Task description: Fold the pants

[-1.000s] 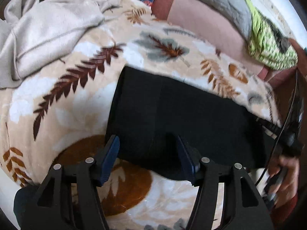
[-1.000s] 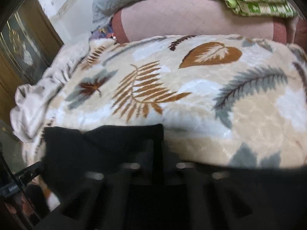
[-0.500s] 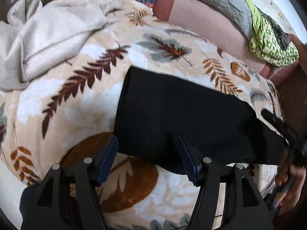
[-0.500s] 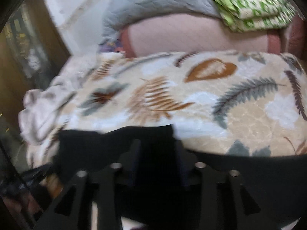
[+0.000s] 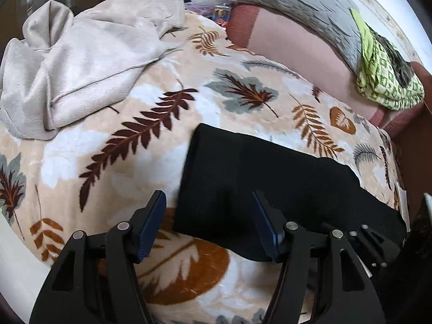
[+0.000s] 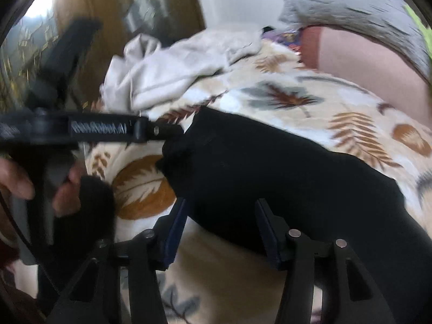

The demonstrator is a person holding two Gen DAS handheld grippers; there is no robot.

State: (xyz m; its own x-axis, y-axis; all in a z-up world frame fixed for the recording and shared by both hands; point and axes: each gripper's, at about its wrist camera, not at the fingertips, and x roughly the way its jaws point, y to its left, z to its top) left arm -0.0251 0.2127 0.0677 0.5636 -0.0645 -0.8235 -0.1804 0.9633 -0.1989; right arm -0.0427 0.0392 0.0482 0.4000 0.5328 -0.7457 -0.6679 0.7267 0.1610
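Both sets of jaws stand apart, gripping nothing: our left gripper (image 5: 208,222) hovers over the near edge of the black pants (image 5: 270,189), and our right gripper (image 6: 220,229) has just been opening, cloth lying loose between its jaws. We judge one fold laid; next we regrasp an end. Pants lie on the leaf-print blanket (image 5: 121,162), long axis running left to right.

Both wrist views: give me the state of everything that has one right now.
black pants: folded, flat on the blanket
left gripper: open, empty
right gripper: open, jaws just opened, nothing pinched
beige garment: crumpled, unfolded
leaf-print blanket: spread out
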